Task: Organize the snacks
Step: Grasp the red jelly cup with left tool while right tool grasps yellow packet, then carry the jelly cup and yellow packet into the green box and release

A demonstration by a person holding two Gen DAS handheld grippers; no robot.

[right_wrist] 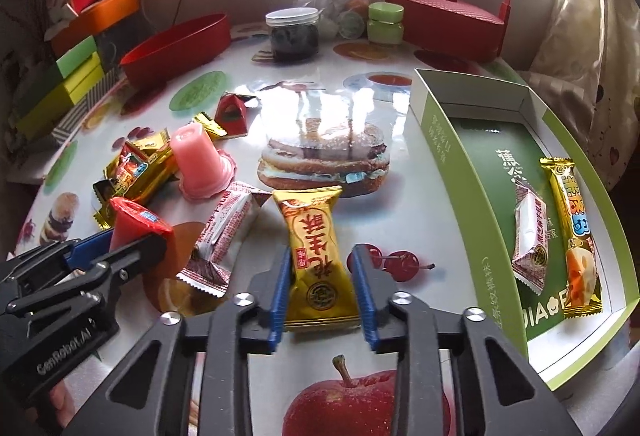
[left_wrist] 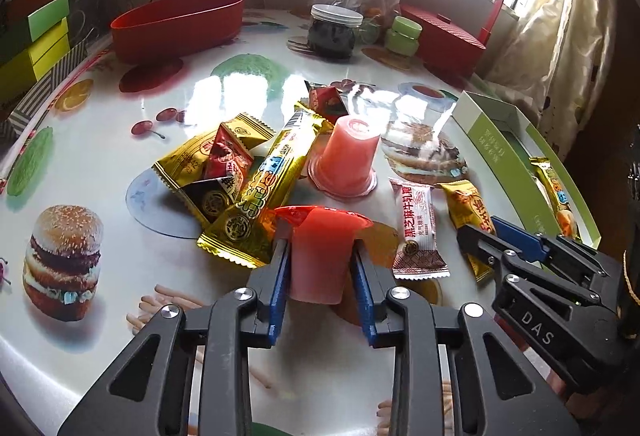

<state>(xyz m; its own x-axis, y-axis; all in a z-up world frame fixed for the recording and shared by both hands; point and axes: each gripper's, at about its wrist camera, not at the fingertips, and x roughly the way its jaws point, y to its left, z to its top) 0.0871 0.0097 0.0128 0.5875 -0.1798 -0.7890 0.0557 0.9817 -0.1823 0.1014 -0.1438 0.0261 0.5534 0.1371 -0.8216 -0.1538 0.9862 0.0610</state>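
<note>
snacks sit in both my claws: my left claw is clenched on a red jelly cup, my right claw straddles a gold snack packet lying on the surface, grip unclear. only the right view shows inside the green box: a white candy beside a gold bar.

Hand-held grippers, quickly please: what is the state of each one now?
Left hand-held gripper: closed on a red jelly cup.
Right hand-held gripper: fingers on both sides of a gold peanut candy packet; whether they grip it cannot be told.
</note>
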